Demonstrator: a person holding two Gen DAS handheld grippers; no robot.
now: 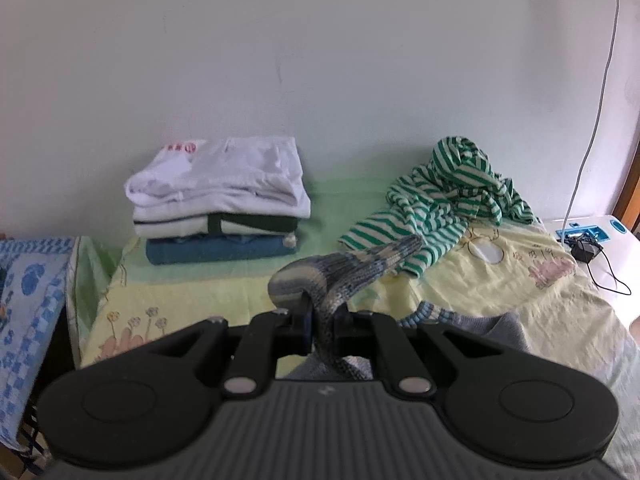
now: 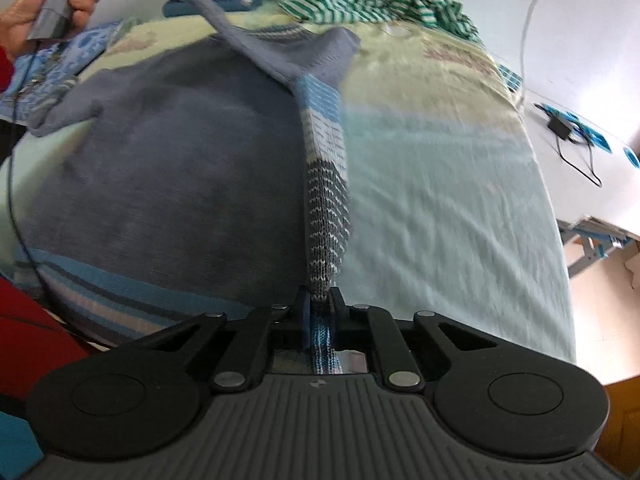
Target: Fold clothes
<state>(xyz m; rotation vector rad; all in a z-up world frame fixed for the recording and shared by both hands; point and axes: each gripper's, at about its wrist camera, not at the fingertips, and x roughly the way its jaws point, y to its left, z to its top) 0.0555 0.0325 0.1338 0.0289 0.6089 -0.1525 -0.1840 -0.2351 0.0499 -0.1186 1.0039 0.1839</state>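
Grey knit sweater (image 2: 132, 168) lies flat on the bed (image 2: 440, 184), body spread wide, hem banded in blue, pale and dark stripes near the lower left. One sleeve (image 2: 326, 184) is pulled up off the body and stretched taut between both grippers; its cuff end is knit in blue, white and grey bands. Right gripper (image 2: 319, 300) has its jaws clamped on the cuff end, knit bunched between the pads. Left gripper (image 1: 320, 316) has its jaws closed tight on the other stretch of the same sleeve, fabric looping up over the fingers. In the right wrist view a hand (image 2: 48, 8) at top left grips the left gripper's handle, red sleeve below it. Further back: one folded stack (image 1: 218, 204) against the wall, about four items, white on top, blue at the bottom; one green-and-white striped shirt (image 1: 440, 200) crumpled beside it, well apart. One black adapter (image 1: 586, 250) with cable lies on a white surface right of the bed.
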